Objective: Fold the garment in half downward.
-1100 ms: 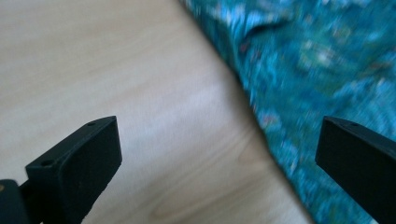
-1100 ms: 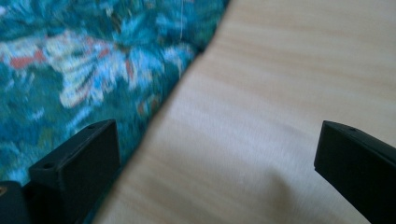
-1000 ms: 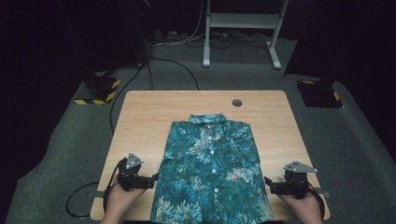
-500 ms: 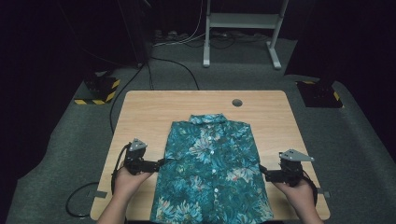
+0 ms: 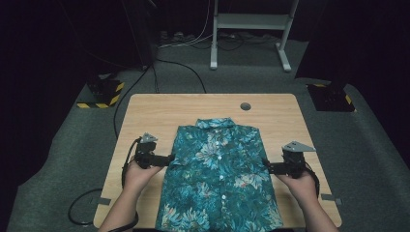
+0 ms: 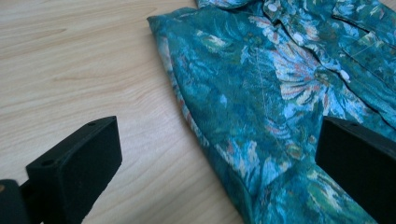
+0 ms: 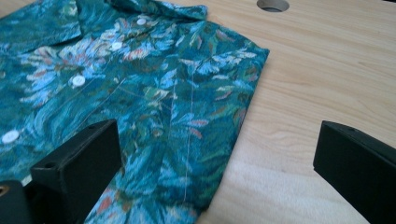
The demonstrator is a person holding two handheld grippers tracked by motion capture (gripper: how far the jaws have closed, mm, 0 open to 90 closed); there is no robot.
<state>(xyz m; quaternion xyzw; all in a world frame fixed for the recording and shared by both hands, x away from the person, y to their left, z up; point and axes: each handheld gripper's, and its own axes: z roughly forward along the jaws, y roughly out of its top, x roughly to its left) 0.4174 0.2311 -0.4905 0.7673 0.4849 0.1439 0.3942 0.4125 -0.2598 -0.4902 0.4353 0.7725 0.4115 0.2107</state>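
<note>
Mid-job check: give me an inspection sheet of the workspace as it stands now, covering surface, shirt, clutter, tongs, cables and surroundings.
Surface: light wooden table, round hole near the far edge.
Job's things: teal floral shirt lying flat, buttoned, collar at the far end.
Clutter: nothing seen.
Tongs: left tongs open at the shirt's left edge; right tongs open at its right edge.
Cables: black cable trailing off the table's left side; more on the floor.
Surroundings: grey carpet, white frame.
</note>
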